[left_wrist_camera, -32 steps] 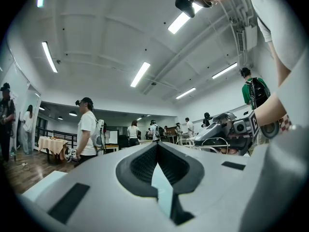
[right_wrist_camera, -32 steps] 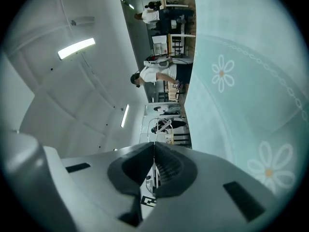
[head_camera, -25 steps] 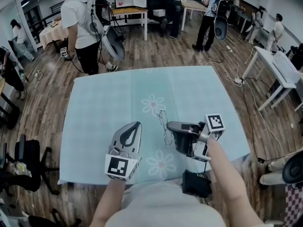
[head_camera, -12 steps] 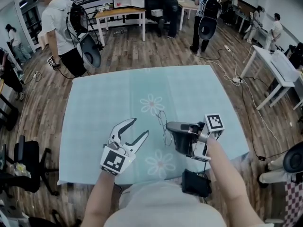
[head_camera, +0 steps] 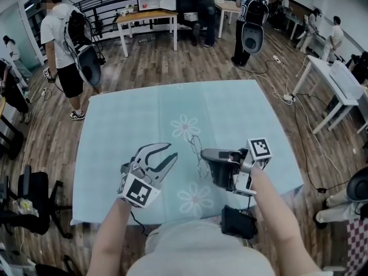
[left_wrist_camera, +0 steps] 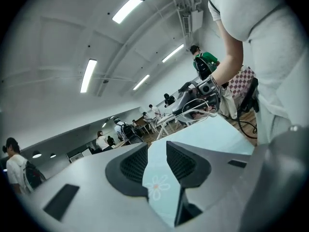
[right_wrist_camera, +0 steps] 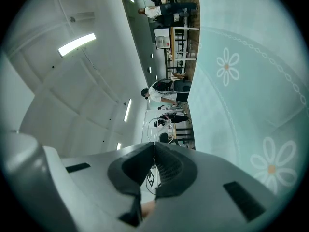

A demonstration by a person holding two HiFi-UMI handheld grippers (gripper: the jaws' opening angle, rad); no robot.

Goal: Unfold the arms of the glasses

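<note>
A: Grey left claw (head_camera: 171, 152), nearest: half spread, its jaws just narrowing, with nothing between them and only the tabletop (head_camera: 126, 114) showing through.
B: And the right claw (head_camera: 204, 153)?
A: Pressed together on the glasses (head_camera: 198, 152), held above the tabletop between the two claws.
B: Progress?
A: Picked up, I'd say. The arms are too thin to read, so the unfolding is likely still ahead. Left claw is rolled sideways, aimed at the frame; right is roughly level.

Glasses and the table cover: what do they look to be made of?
Glasses: a thin wire frame, probably metal, judging by its very fine, pale outline; too small to be sure. Table cover: soft cloth, matte with no shine, pale teal with a faint check and printed flowers.
</note>
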